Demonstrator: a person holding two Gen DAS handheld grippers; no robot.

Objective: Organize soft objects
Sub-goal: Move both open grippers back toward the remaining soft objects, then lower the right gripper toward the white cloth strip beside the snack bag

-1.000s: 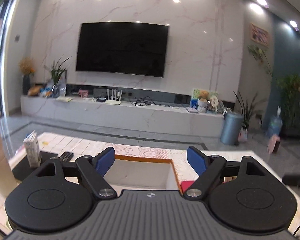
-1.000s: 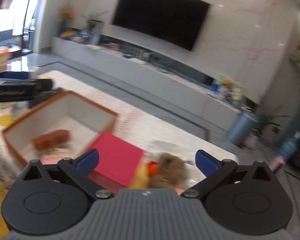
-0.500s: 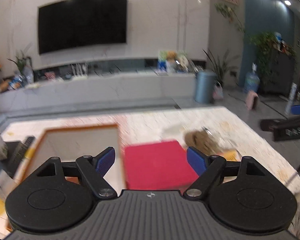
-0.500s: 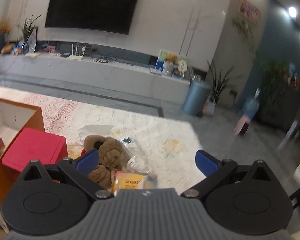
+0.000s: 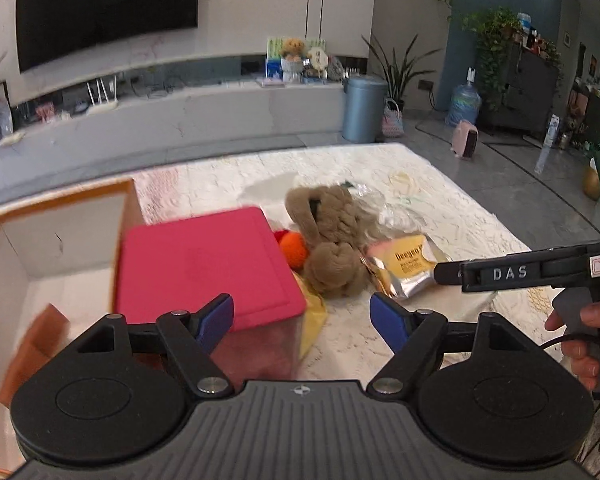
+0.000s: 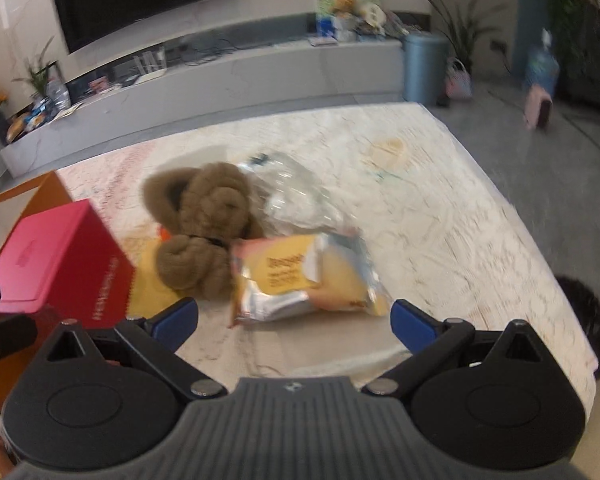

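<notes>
While hovering above the lace-patterned table [image 5: 440,216], left gripper [image 5: 302,322] spread wide, blue fingertips [image 5: 216,316] apart with nothing between them, jaws just eased slightly inward; below and ahead of it, a pink-lidded box [image 5: 204,268] standing against the wall of an open orange box [image 5: 60,204] with a white interior. Just right of the pink lid, a brown plush bear [image 5: 332,240] lying on the table, an orange pom-pom [image 5: 294,246] tucked between bear and lid, a yellow cloth [image 5: 314,316] partly under both. Touching the bear's right side, a yellow-and-silver snack packet [image 5: 404,270], with crinkled clear plastic [image 5: 384,212] behind it. Inside the orange box, a brownish block [image 5: 32,352], blurred, possibly a sponge. At the right edge of the left wrist view, a hand [image 5: 580,340] on the other tool's handle. Right gripper [image 6: 294,326] likewise spread, empty, blue pads [image 6: 176,322] flanking the near end of the snack packet [image 6: 304,276] without touching it; bear [image 6: 204,228] just left of the packet, pink-lidded box [image 6: 60,268] further left, clear plastic [image 6: 296,196] beyond.
</notes>
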